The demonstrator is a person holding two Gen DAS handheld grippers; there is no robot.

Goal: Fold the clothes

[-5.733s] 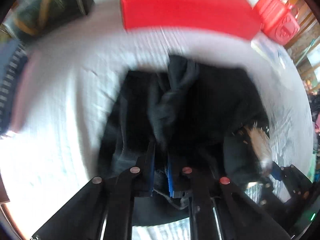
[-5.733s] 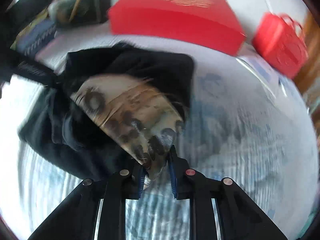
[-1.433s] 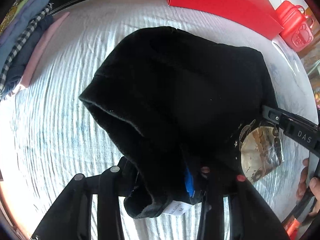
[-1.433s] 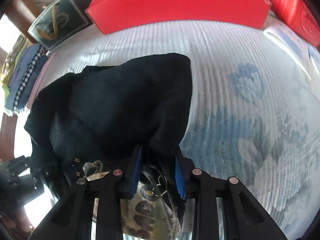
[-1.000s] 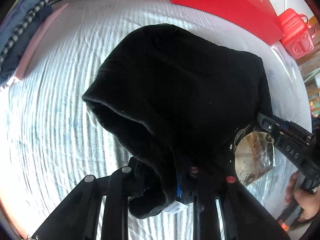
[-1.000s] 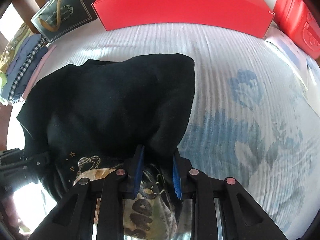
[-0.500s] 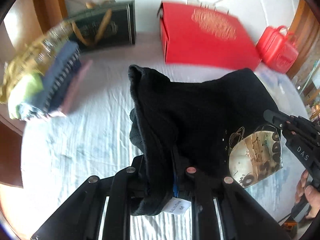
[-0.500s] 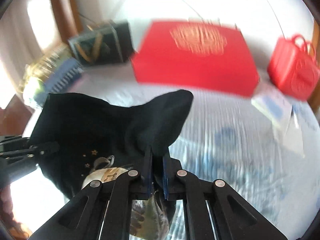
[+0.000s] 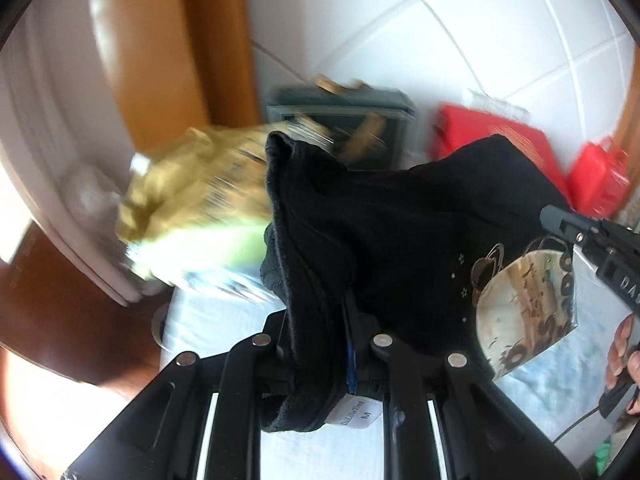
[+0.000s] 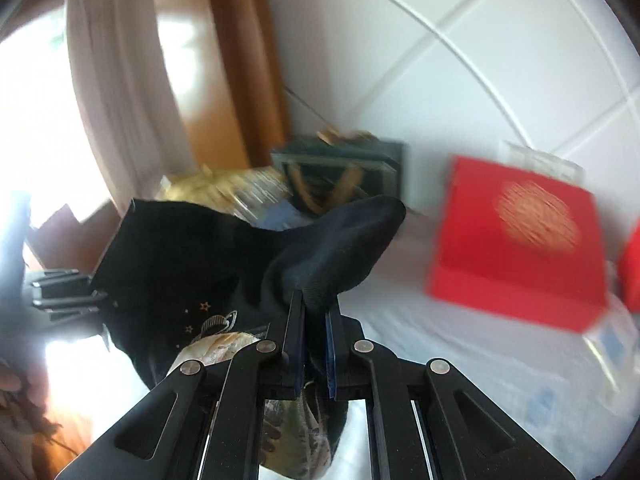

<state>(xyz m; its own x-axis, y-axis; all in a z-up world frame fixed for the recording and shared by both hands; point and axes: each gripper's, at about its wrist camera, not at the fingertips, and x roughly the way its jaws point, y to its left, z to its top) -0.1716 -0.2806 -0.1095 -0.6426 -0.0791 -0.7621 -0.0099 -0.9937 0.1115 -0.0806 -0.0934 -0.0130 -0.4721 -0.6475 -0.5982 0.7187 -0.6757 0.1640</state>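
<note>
Black knit garment with a round beige graphic print hangs lifted in the air, stretched between both claws, above the pale blue-patterned bed sheet.

Left gripper: jaws closed tight on a thick bunched edge of the garment; cloth fills the gap and spills below the fingers, with a white size tag dangling from it. One blue finger pad shows at the cloth's right edge.

Right gripper: jaws drawn nearly together, clamped on a fold of the same garment; a rounded lobe of cloth rises above the fingertips, and the printed part hangs below the linkage.

In the left wrist view the right gripper's body enters from the right edge, with the person's right hand on its handle.

Background, motion-blurred: red flat box and dark gift bag with tan handles on the bed against a white tiled wall; a yellow-green stack of folded clothes at left.
</note>
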